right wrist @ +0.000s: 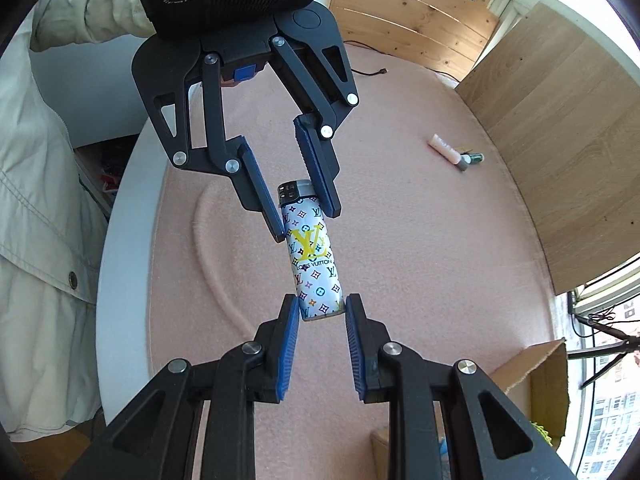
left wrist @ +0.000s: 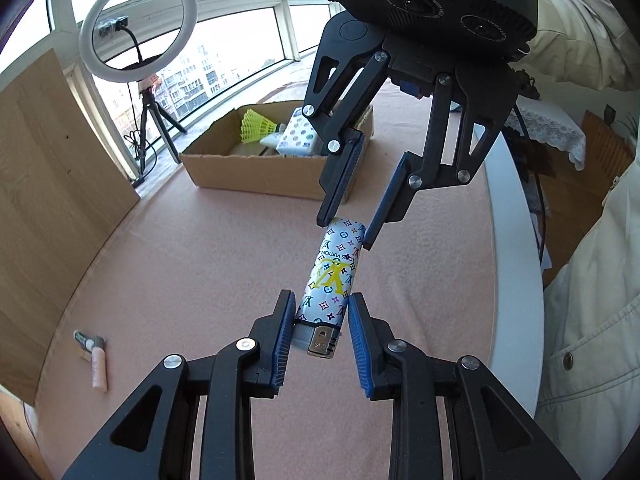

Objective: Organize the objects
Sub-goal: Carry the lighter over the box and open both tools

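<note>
Both tongs are on the lighter (left wrist: 331, 276) at once, off the table (left wrist: 192, 248): the left gripper (left wrist: 320, 322) is clamped on its metal head end, the right gripper (left wrist: 346, 220) clamped on its base. The lighter's long axis runs straight from one set of fingers to the other, a bridge between them. The box (left wrist: 256, 168) sits past the right gripper, so I'd guess the left one should let go.

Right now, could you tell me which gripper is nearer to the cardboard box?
Right. The right gripper holds the end of the lighter that points toward the cardboard box; the left gripper holds the opposite end, farther away.
</note>
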The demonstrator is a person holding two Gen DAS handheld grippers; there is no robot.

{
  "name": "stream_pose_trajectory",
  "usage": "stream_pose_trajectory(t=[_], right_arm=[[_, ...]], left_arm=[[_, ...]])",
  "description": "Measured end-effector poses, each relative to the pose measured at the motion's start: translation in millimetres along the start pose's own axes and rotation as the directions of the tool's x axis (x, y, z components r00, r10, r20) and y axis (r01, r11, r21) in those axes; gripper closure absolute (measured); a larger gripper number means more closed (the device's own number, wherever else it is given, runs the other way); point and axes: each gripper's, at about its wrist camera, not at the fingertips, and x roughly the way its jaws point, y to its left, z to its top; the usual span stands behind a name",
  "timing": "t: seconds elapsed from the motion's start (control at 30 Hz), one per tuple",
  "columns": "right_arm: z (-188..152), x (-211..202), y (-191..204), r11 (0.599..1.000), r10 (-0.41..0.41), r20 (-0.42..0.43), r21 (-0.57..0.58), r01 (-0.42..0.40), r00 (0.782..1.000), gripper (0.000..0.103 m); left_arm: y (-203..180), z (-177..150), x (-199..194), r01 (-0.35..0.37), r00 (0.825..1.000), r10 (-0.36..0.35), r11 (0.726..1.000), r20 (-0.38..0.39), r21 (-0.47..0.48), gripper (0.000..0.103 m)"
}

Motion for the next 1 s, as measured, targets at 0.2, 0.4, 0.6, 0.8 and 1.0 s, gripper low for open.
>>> stream_pose_trajectory(t=[0.2, 0.4, 0.6, 0.8, 1.0], right_arm=[[-28.6, -24.6, -14.1, 0.999, -0.047, 0.001, -0.004, 0.047, 0.999, 0.082], [-69.7, -47.0, -27.7, 0.996, -0.088, -0.001, 0.012, 0.088, 0.996, 0.082], [-115.5, -65.9, -45.7, 0.990, -0.128, -0.012, 0.053, 0.129, 0.992, 0.082], [-157.6, -74.4, -59.9, 0.977, -0.192, -0.044, 0.083, 0.195, 0.980, 0.081], [-177.5, -90.7, -62.8, 0.953, -0.260, -0.024, 0.154, 0.261, 0.965, 0.068]], left_arm=[[2.3, 45.2, 22.3, -0.021, 1.000, 0.020, 0.999, 0.014, 0.034, 0.074], [-0.3, 93.0, 53.3, -0.027, 1.000, 0.026, 0.997, 0.015, 0.078, 0.074], [-1.1, 141.2, 93.5, -0.003, 1.000, 0.000, 0.993, 0.021, 0.120, 0.074], [7.2, 180.2, 135.9, -0.037, 0.999, 0.036, 0.996, 0.019, 0.085, 0.042], [13.4, 178.8, 137.4, -0.165, 0.986, 0.165, 0.986, 0.004, 0.030, 0.022]])
